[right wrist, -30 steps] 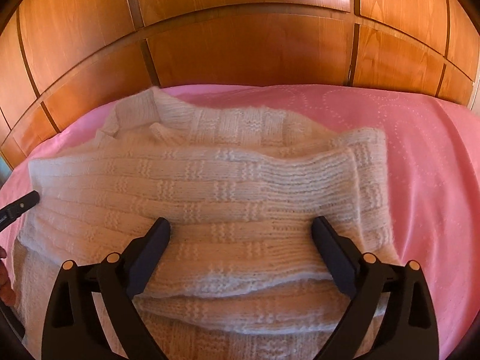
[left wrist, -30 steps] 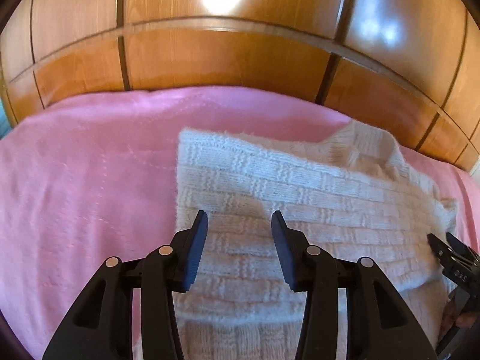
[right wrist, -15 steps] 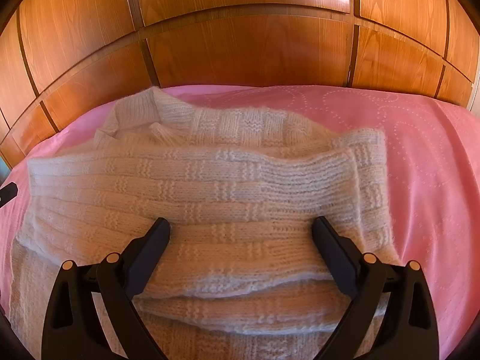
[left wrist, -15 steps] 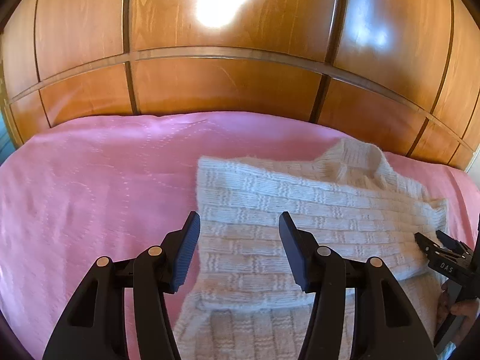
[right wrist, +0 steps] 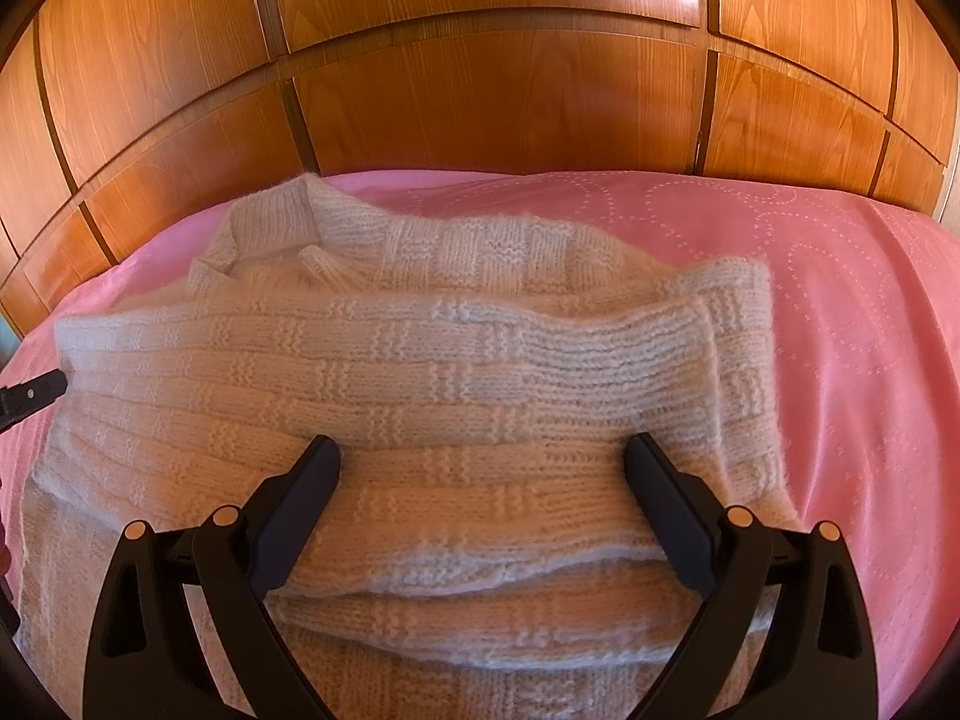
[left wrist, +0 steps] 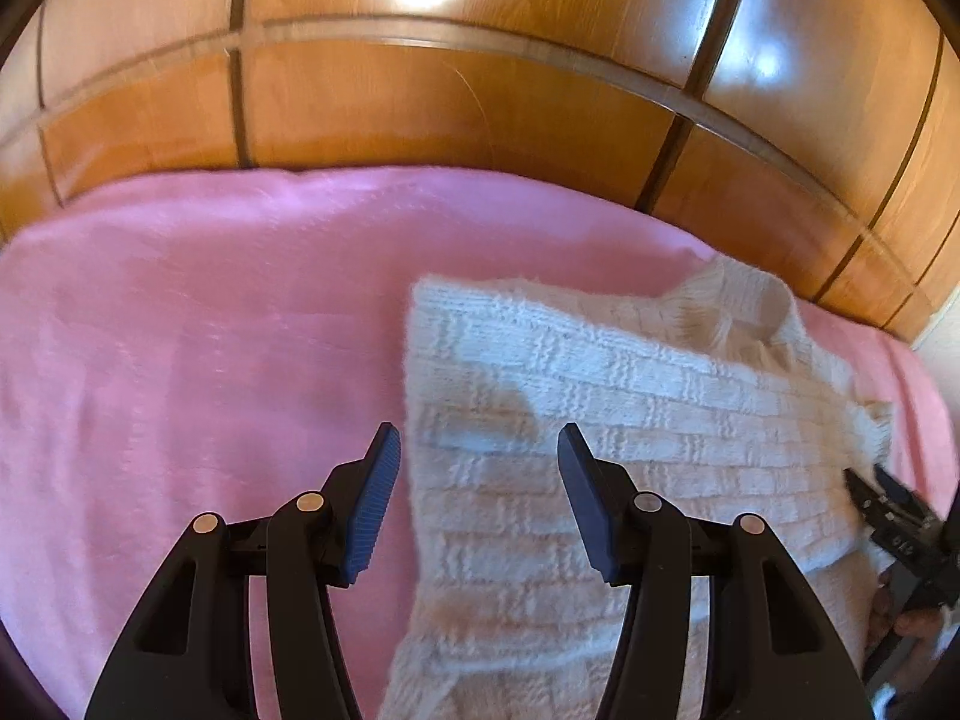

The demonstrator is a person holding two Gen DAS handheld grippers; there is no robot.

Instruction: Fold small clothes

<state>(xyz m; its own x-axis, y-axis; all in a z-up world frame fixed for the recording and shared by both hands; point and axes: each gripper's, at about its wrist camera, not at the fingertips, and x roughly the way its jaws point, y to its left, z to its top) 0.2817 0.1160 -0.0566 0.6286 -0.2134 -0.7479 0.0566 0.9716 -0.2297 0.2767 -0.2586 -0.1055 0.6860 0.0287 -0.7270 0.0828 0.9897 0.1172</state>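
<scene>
A cream knitted sweater (left wrist: 606,396) lies on the pink bedspread (left wrist: 198,360), collar toward the wooden panels, with a sleeve folded across its body (right wrist: 420,360). My left gripper (left wrist: 477,474) is open above the sweater's left edge; that edge runs between its fingers and nothing is pinched. My right gripper (right wrist: 483,456) is wide open low over the folded sleeve near the front, its pads not pressing the knit. In the left wrist view the right gripper's tips (left wrist: 882,498) show at the sweater's right side. In the right wrist view a left fingertip (right wrist: 36,396) shows at the left edge.
Glossy wooden panels (right wrist: 492,102) rise right behind the bed. Bare pink bedspread stretches left of the sweater and also to its right (right wrist: 852,324). A hand (left wrist: 906,624) holding the right gripper shows at the lower right of the left wrist view.
My left gripper has widened its jaws and slid left, from over the sweater's body to its left edge. The right gripper and the sweater have stayed put.
</scene>
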